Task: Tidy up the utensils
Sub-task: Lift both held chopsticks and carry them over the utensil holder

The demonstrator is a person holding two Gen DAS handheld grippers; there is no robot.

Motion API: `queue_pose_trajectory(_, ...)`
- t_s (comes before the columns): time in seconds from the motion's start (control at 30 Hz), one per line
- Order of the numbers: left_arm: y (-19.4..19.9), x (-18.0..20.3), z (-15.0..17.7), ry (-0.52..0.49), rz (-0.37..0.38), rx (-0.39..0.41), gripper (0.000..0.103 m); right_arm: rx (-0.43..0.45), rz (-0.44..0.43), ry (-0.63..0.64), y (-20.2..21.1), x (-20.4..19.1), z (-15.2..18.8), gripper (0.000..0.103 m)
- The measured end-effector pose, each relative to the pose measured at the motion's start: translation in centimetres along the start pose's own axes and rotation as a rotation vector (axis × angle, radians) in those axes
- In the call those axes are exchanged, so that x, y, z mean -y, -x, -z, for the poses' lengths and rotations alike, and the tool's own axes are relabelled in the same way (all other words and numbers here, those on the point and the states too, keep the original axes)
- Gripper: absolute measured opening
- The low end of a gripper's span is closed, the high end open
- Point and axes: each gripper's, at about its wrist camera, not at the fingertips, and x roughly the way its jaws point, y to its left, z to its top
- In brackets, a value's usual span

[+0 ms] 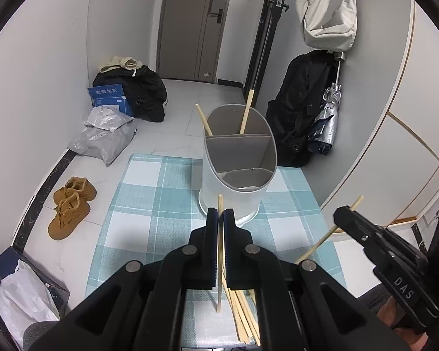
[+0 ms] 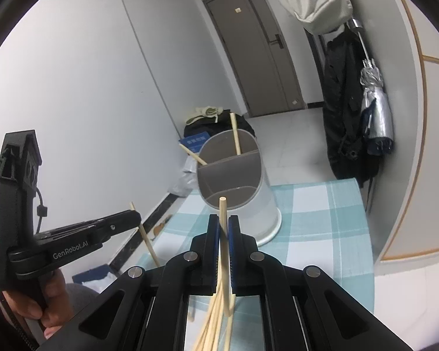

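Currently each gripper is clenched on one chopstick: the left gripper (image 1: 221, 219) pinches a thin stick (image 1: 219, 251) upright, and the right gripper (image 2: 224, 228) pinches another (image 2: 224, 251). Both sit near the divided holder (image 1: 239, 158) on the checked tablecloth (image 1: 149, 193), loose chopsticks (image 1: 244, 318) piled nearer. Two sticks already lean in the holder's far compartment. The thin sticks could pivot in the pads, strike the rim or divider, and tip the holder.

Light was even, cool and moderately bright, its source out of sight. Shadows were soft and faint. Both views were sharp, with no marked glare. Fisheye bending curved the walls (image 1: 58, 58) and door (image 2: 257, 49), and black vignettes filled the corners.
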Motion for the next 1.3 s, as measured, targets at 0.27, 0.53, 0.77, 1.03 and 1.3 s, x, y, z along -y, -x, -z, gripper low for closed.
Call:
queue_pose_trajectory(0.27, 0.7, 0.5, -0.7, -0.026, 0.025, 0.012, 0.000, -0.008, -0.035, -0.005, -0.7, -0.6, -0.2, 0.005)
queue_pose_trajectory(0.53, 1.1, 1.2, -2.7, -0.053, 0.045, -0.006, 0.000, -0.008, -0.042, -0.024, -1.4, -0.1, -1.4, 0.005)
queue_pose_trajectory(0.77, 2.2, 1.7, -6.4, -0.024, 0.084, -0.003, 0.000, 0.022, -0.045, -0.010, -1.2, 0.1, -4.7, 0.005)
queue_pose_trajectory(1.03, 3.6, 2.8, -11.7, -0.032, 0.101, 0.055, 0.000, 0.063, -0.067, 0.019, -1.2, -0.5, -10.5, 0.005)
queue_pose_trajectory(1.3, 2.7, 2.7, -16.1, -0.041, 0.077, 0.105, 0.000, 0.125, -0.079, 0.079, -1.8, -1.4, -16.7, 0.005)
